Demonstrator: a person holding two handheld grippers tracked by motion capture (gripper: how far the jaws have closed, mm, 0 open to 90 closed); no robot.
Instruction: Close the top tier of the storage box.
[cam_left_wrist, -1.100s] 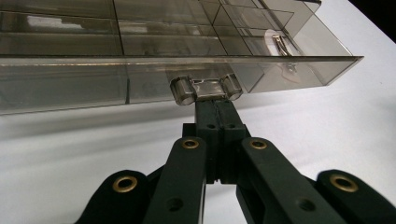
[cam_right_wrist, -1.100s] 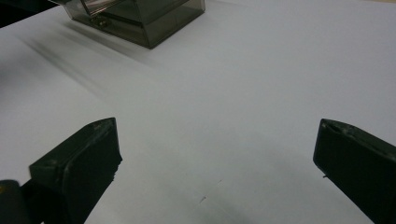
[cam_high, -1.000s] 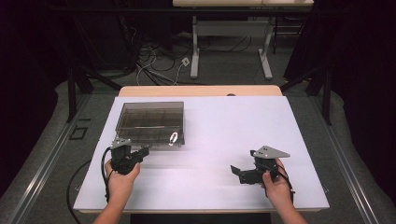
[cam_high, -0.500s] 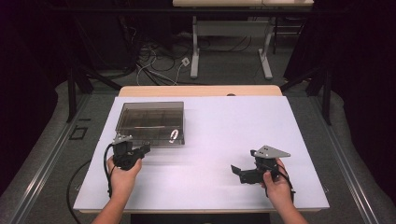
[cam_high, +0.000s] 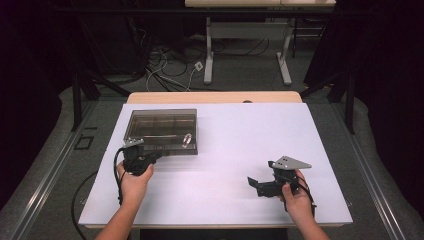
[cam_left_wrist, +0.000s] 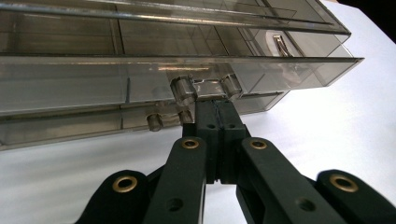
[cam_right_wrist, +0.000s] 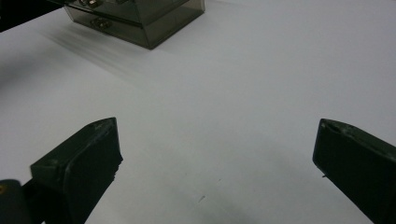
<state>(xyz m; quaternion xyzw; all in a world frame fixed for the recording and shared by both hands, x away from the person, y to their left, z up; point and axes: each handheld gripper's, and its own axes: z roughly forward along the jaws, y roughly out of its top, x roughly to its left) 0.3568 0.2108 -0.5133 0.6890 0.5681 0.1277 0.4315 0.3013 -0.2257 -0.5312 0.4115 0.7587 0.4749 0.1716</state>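
Smoky translucent plastic is forming the compartment box, which is sitting at the centre left of the high view on the white surface, with its lid still lying down over the base. I am holding the left gripper against the box's near front edge; in the left gripper view its fingers are clenched flat together, with nothing visible between the pads, and their tips are pressing just under the clear latch at the middle of the frame. I am judging that the latch is only now being worked: the lid is not yet lifting, and I cannot tell whether the catch has already let go. A small metal piece is lying inside a compartment at the upper right of that view. I am keeping the right gripper well apart, at the lower right of the high view, low over bare surface; in the right gripper view its fingers are standing released and wide, grasping nothing, with the box showing at the upper left. Remaining, as I am reading it: freeing the latch, raising the lid, and whatever is following with the contents.
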